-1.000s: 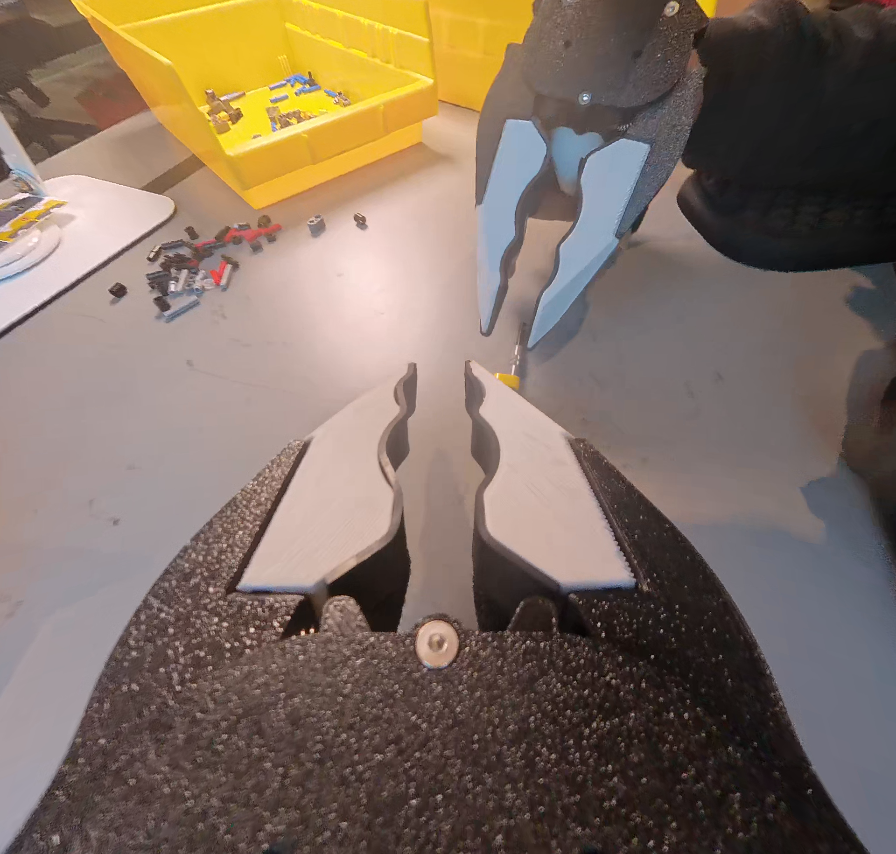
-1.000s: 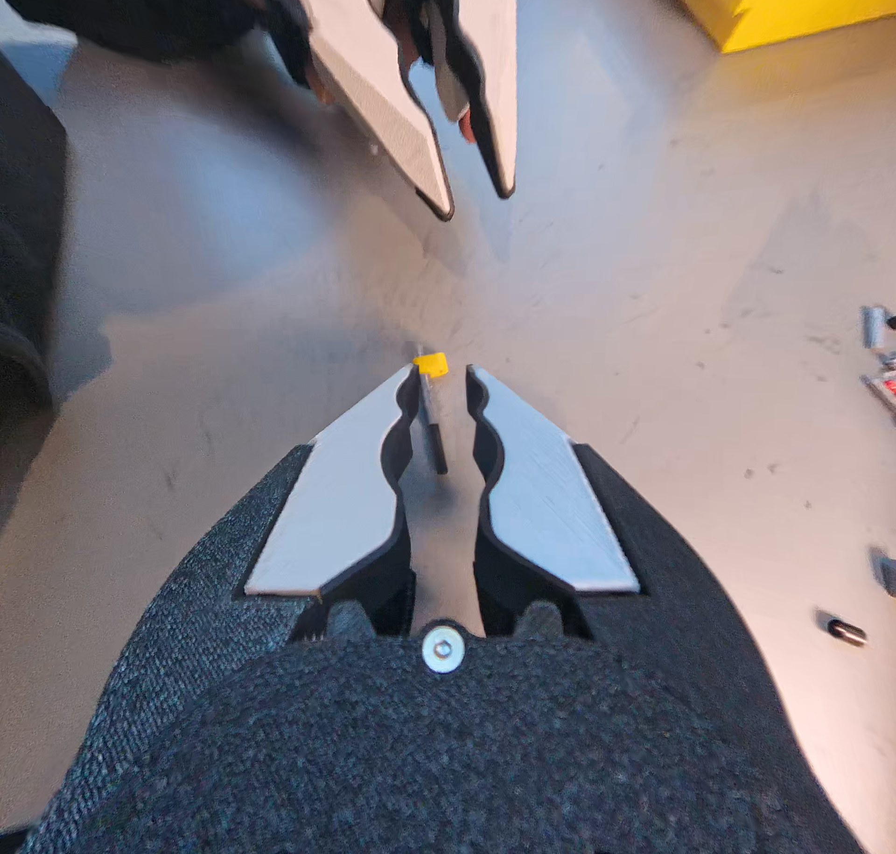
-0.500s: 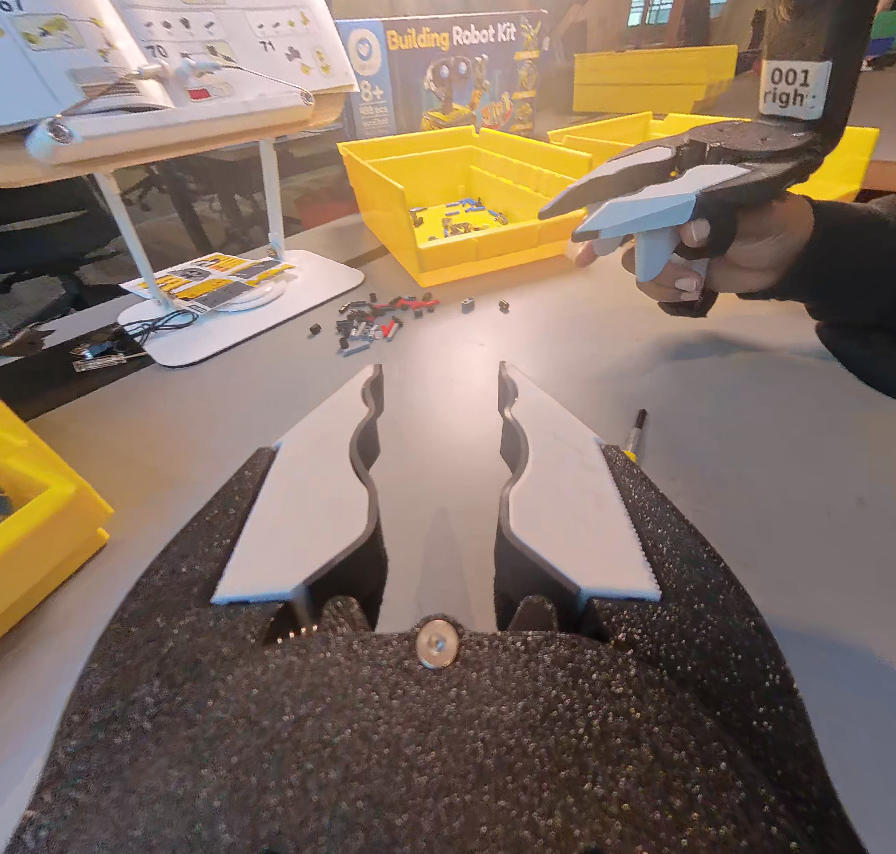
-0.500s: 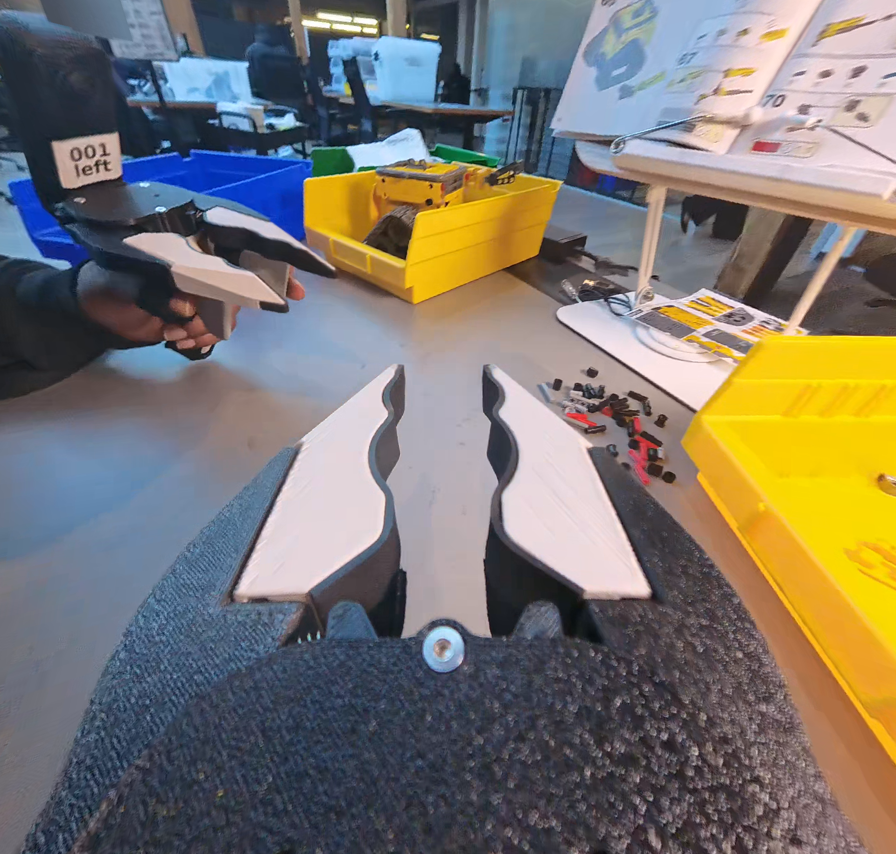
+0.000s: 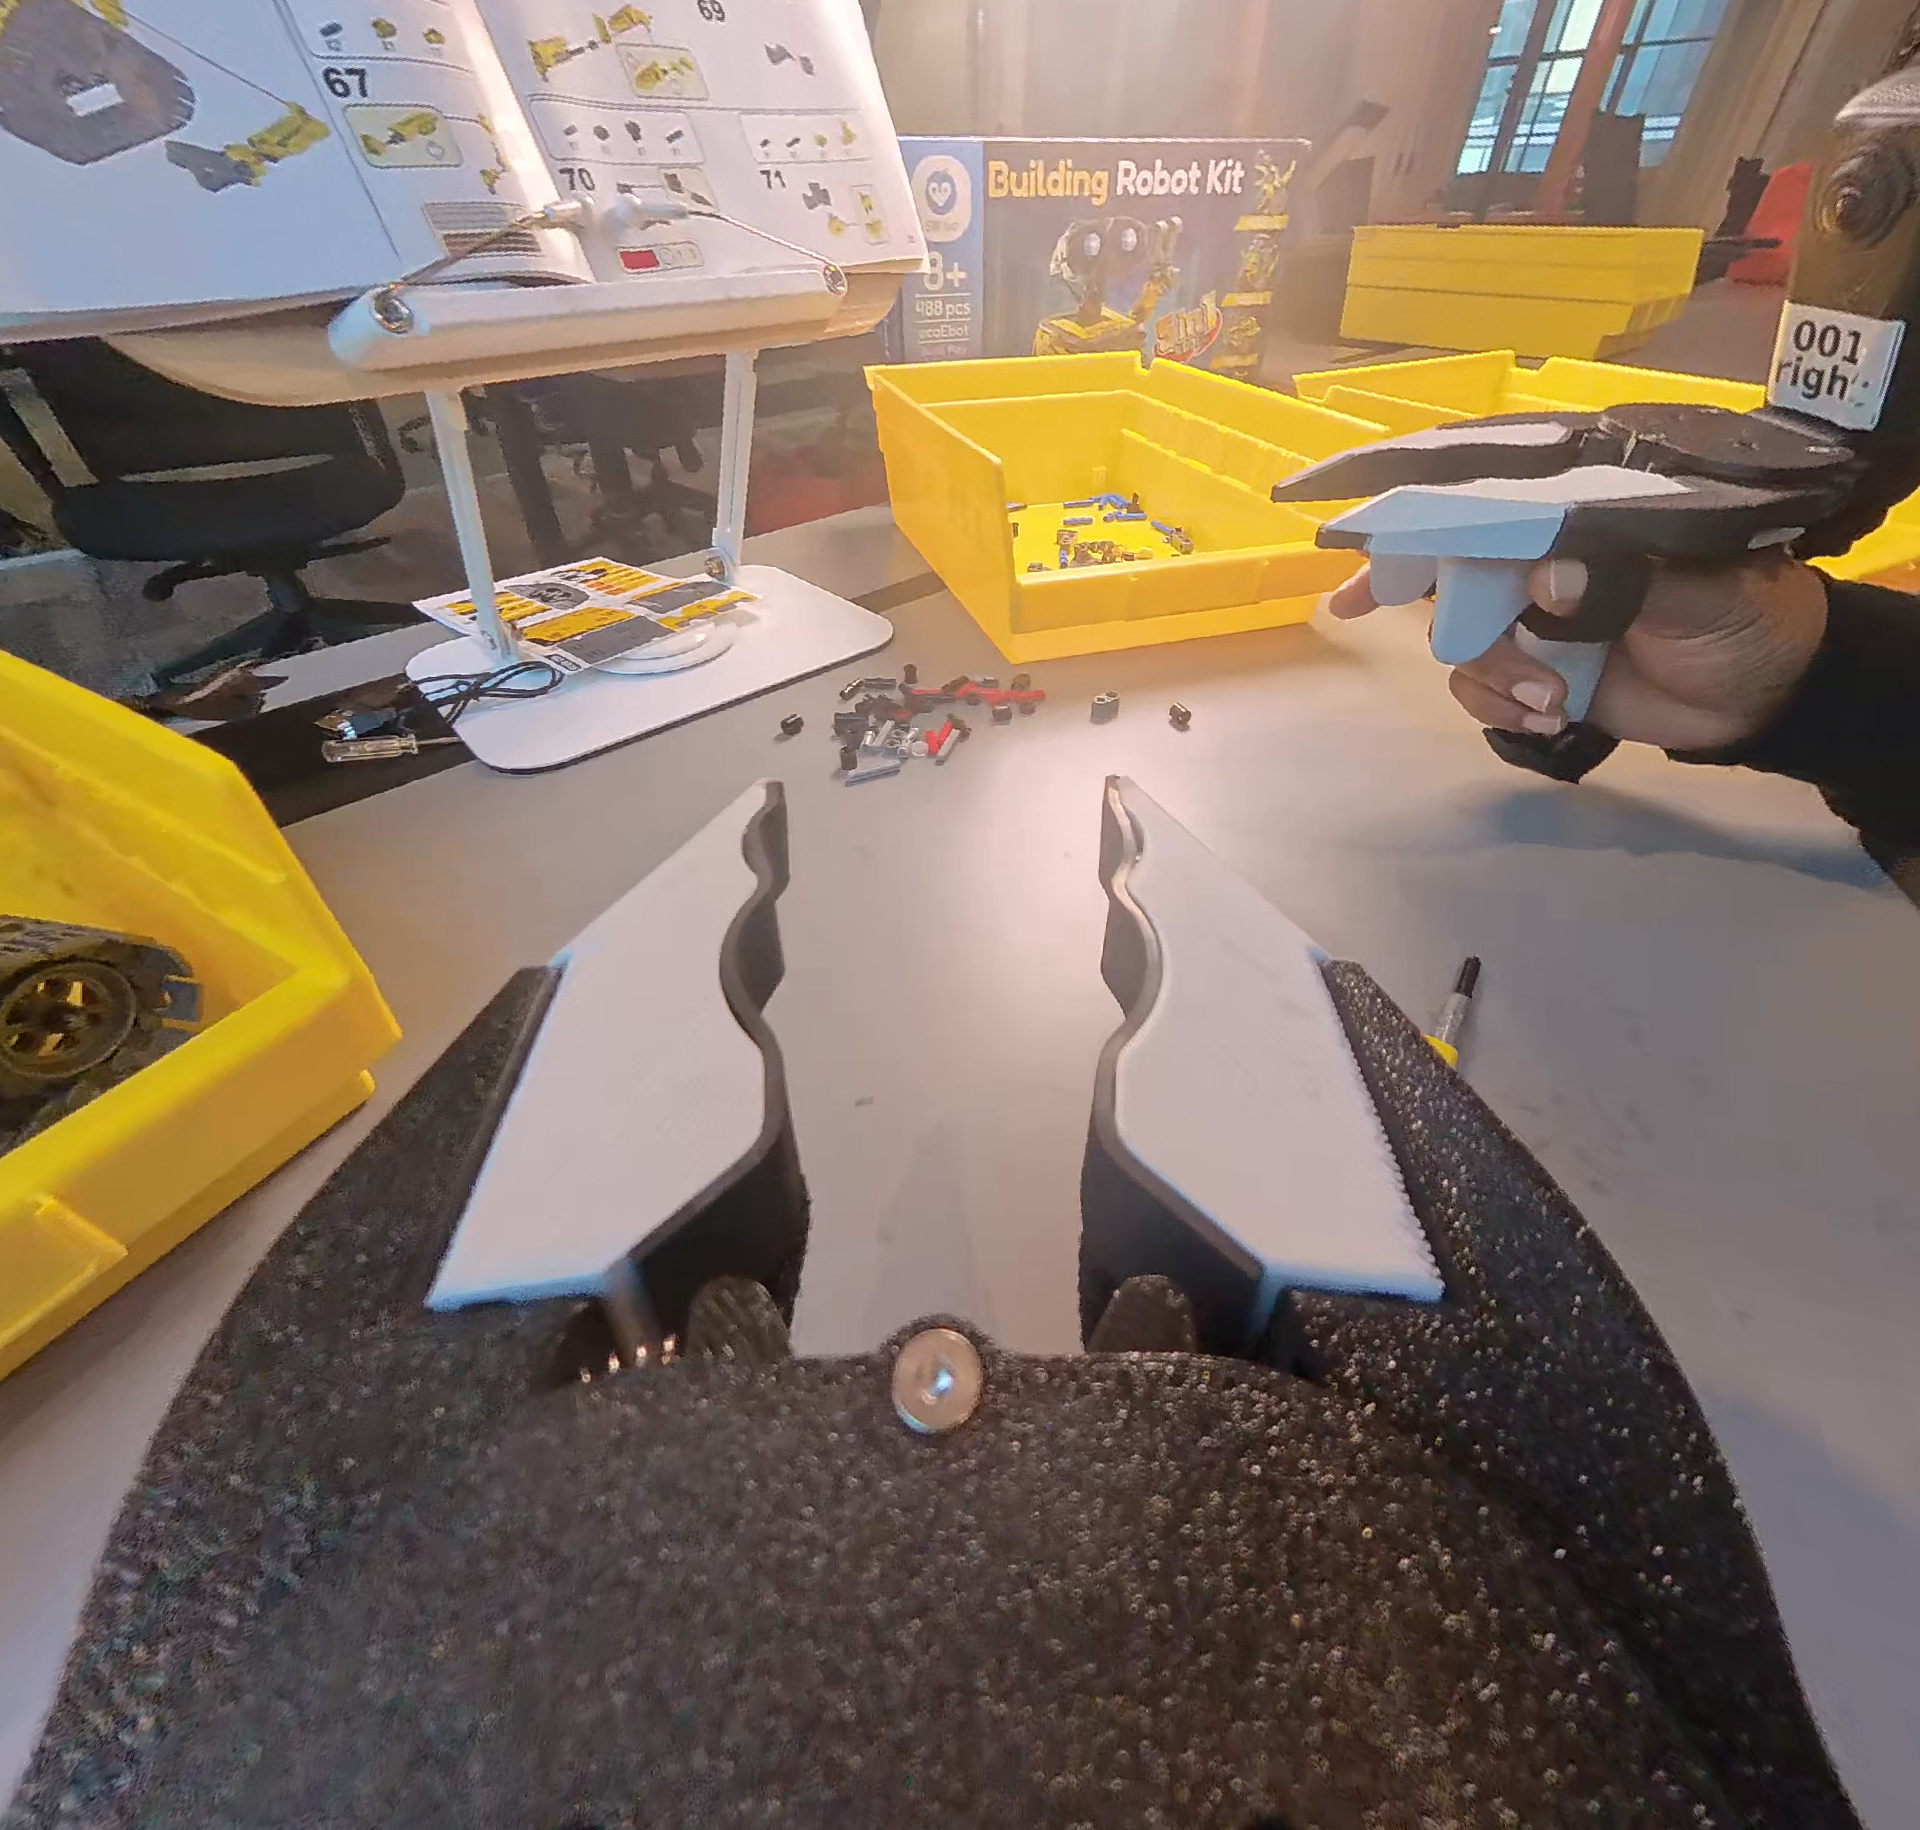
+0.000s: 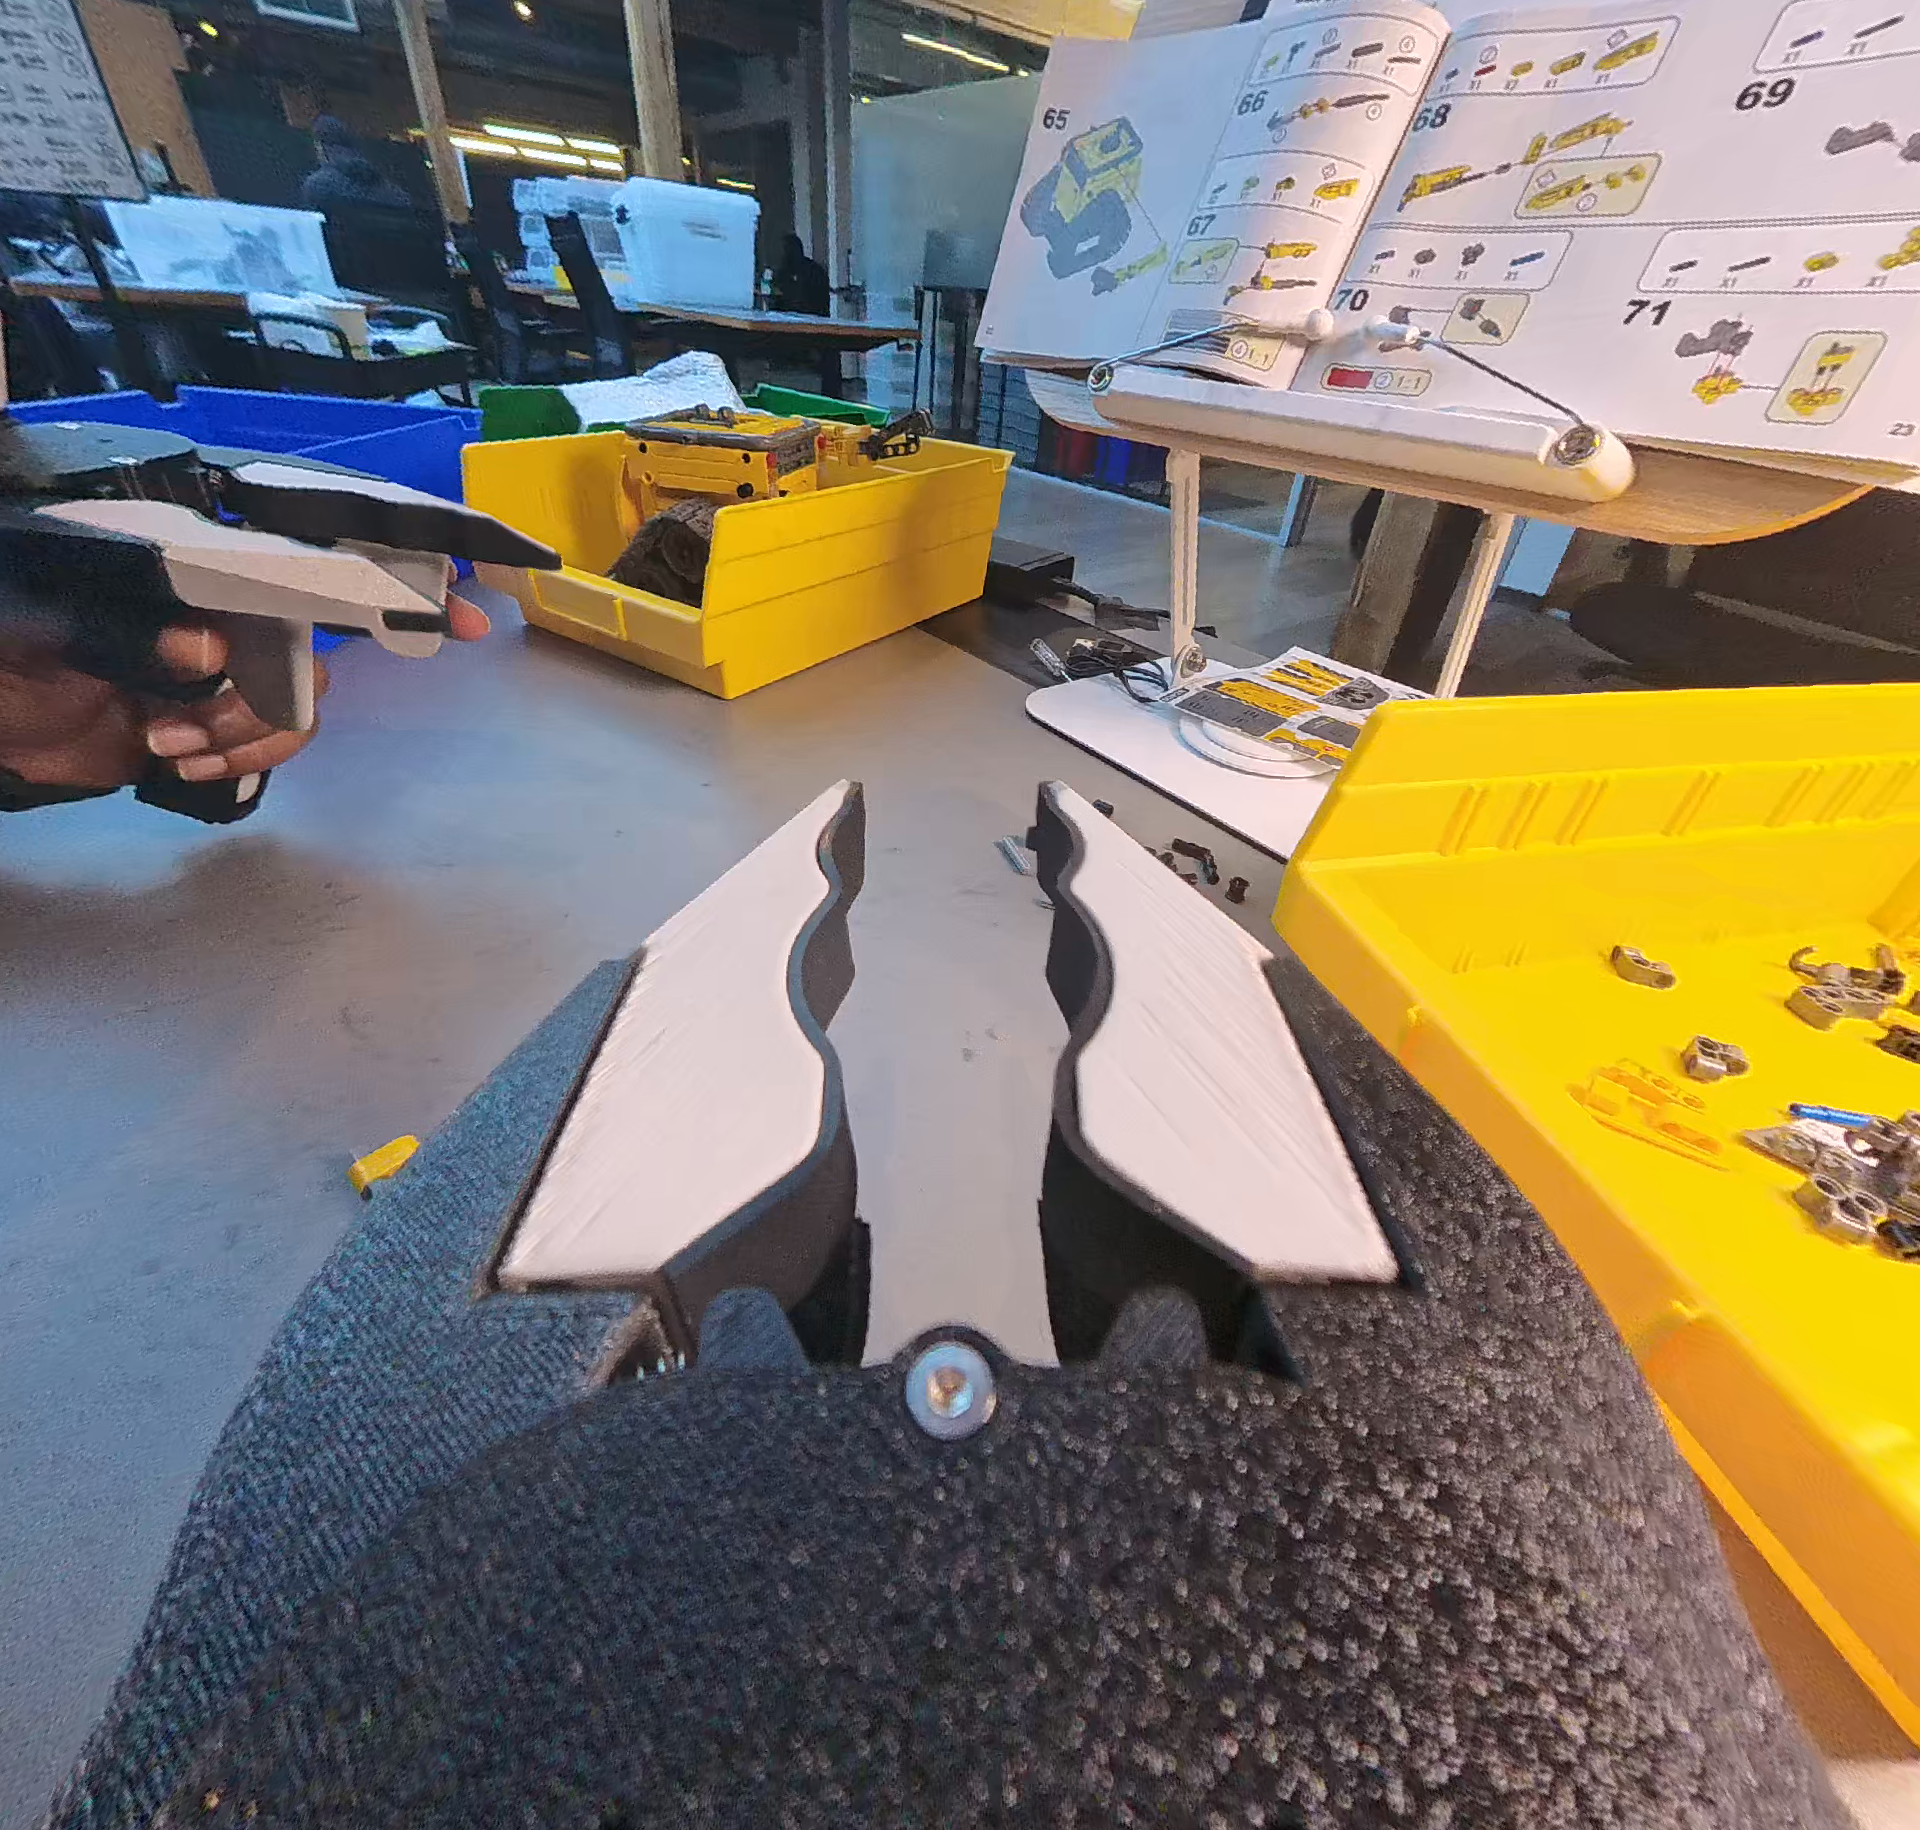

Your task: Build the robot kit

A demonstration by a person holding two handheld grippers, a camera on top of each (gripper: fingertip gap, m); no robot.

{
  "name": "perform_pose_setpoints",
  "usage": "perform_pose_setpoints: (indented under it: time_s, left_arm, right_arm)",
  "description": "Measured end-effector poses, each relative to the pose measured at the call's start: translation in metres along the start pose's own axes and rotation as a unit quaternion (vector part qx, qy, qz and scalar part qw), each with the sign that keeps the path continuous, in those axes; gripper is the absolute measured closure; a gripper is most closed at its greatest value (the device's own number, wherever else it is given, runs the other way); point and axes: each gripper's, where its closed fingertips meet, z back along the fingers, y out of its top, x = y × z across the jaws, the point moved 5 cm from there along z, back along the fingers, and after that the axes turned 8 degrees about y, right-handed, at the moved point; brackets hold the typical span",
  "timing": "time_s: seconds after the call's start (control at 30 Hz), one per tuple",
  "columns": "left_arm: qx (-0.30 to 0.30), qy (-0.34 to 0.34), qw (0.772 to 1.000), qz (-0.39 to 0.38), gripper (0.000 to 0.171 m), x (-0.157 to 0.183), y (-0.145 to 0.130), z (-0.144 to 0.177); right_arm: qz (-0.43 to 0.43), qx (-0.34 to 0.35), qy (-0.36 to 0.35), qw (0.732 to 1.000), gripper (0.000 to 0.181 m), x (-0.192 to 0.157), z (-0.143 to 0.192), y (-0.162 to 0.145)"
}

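Big stuff first: grey tabletop [image 5: 1610, 1209] with a yellow bin [image 5: 1143, 617] of small parts ahead and right of the left jaws. A second yellow bin [image 5: 156, 845] with a tracked model in it sits off to their left, and a booklet stand [image 5: 582, 315] is ahead-left with a kit box [image 5: 1112, 253] behind it. The left gripper [image 5: 940, 814] hangs low over bare tabletop, jaws wide apart with nothing between them. The right gripper [image 6: 951, 793] is also empty, its jaws parted but narrower, with the parts bin just off its right side. There's a loose pile of small parts [image 5: 914, 720] straight ahead of the left jaws, well past the tips. The interesting bit is the thin black rod [image 5: 1455, 1001] with a yellow end, lying flat on the tabletop. From the left jaws it's off to the right, just beside the outer flank of the right finger and back from the tip. Its long axis runs roughly along the finger's direction, black end pointing away, yellow end tucked at the gripper body. In the right wrist view only the yellow end peeks out, left of the gripper body and well behind the jaw tips. So it lies between the two grippers and in neither's gap. Honestly can't call which one is nearer.
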Motion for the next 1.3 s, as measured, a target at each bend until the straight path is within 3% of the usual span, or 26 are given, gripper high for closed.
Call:
perform_pose_setpoints:
  time_s: [0.73, 1.07, 1.3]
  left_arm:
    - [0.015, 0.049, 0.999, 0.001, 0.111, -0.02, 0.006, 0.004]
    - [0.031, 0.075, 0.997, 0.013, 0.116, -0.038, 0.013, 0.011]
    - [0.021, 0.078, 0.996, 0.023, 0.118, -0.041, 0.009, 0.009]
  right_arm:
    - [0.005, -0.004, -0.039, 0.999, 0.143, 0.01, 0.004, 0.0]
    - [-0.022, 0.035, -0.132, 0.99, 0.144, 0.041, 0.027, 0.01]
    - [-0.065, 0.048, -0.148, 0.986, 0.144, 0.055, 0.035, 0.006]
